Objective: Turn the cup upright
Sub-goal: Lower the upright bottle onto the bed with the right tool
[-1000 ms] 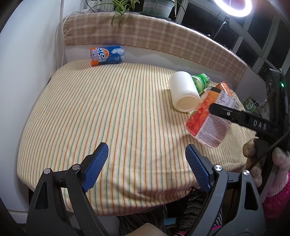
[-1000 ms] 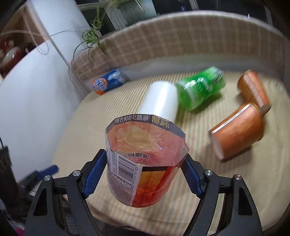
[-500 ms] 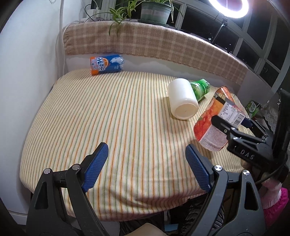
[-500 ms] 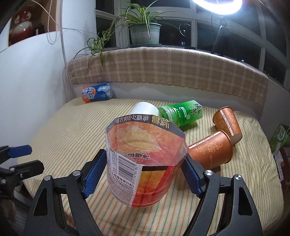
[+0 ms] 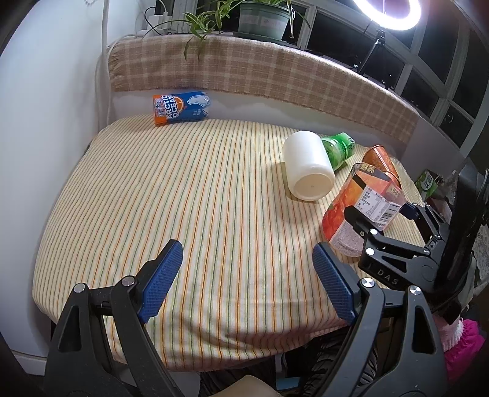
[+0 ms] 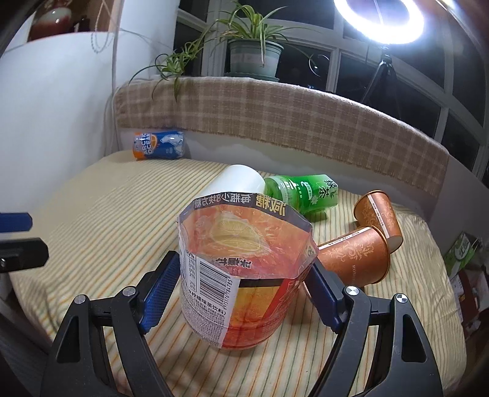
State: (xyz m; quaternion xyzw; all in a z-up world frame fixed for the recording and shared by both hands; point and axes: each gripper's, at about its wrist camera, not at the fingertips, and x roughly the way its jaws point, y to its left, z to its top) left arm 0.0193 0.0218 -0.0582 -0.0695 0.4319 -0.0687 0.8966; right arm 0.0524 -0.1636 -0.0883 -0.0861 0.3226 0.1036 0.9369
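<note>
Far left, at ten o'clock on the striped bench (image 5: 183, 195): blue-and-orange can (image 5: 181, 107) lying on its side against the back wall, well apart from the rest. Low at seven o'clock: left gripper (image 5: 247, 281), jaws wide, nothing between the blue pads (image 5: 160, 279), hanging over the near edge of the cloth. Past centre, toward one o'clock: white cup (image 5: 307, 165) on its side, flat base turned toward the camera, green bottle (image 5: 337, 148) touching it behind. Further right, at two o'clock: two brown paper cups (image 6: 363, 249) on their sides, one just behind the other. At three o'clock: right gripper (image 6: 243, 288), jaws narrowed and clamped on both flanks of the orange cup (image 6: 241, 274), a cut-off drink container with barcode label. Orange cup roughly upright with its open mouth up, base at or just above the cloth near the bench's right front edge; contact underneath hard to tell. Above the rear ledge: potted plant (image 6: 255, 56), then ring light (image 6: 379, 20) at far right.
</note>
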